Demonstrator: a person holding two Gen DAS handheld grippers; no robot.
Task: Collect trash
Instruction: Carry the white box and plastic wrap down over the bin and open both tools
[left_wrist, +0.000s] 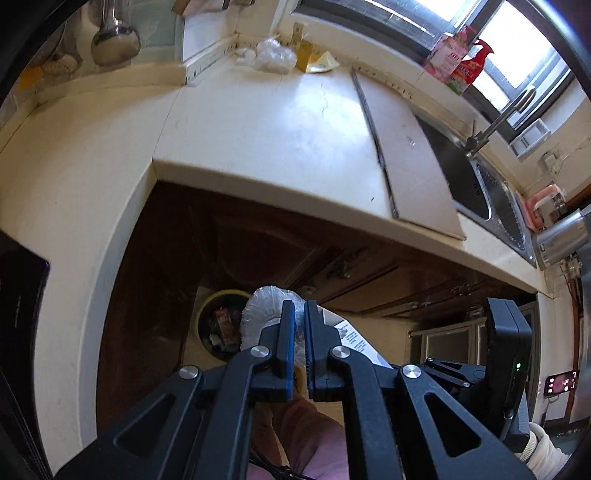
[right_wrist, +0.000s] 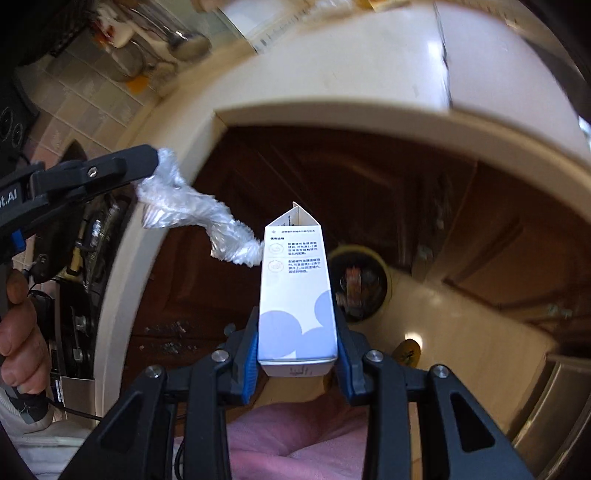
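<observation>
Pink cloth (right_wrist: 295, 435), likely the person's clothing, fills the bottom of both wrist views, just under the black linkages. Above it the right gripper (right_wrist: 297, 354) has its blue-padded fingers (right_wrist: 251, 354) clamped on the lower end of a white carton (right_wrist: 297, 295), a slim upright box with pale blue circles, small printed text and a flap standing open at the top. Beside the carton, to its left, the left gripper (left_wrist: 300, 332) has its fingers (left_wrist: 286, 339) pinched tight on a wad of crumpled clear plastic film (right_wrist: 192, 218); the film trails off the tips in a twisted, shiny tail whose far end reaches right up to the carton's side, whether touching I cannot say.

Below and beyond the carton, on the floor in front of the dark wooden cabinet doors (right_wrist: 369, 177), stands a round yellow-rimmed bin (right_wrist: 356, 284) with some rubbish already inside. Both pieces hang above the floor, short of it, so I judge two items picked up and neither yet dropped.

Farther off from the bin, up on the cream table (left_wrist: 277, 122), more remains near the back wall: a heap of clear plastic bags (left_wrist: 267, 55) and yellowish packaging (left_wrist: 314, 59) beside them. A pink carton (left_wrist: 452, 61) stands by the window; trash or not, I cannot tell.
</observation>
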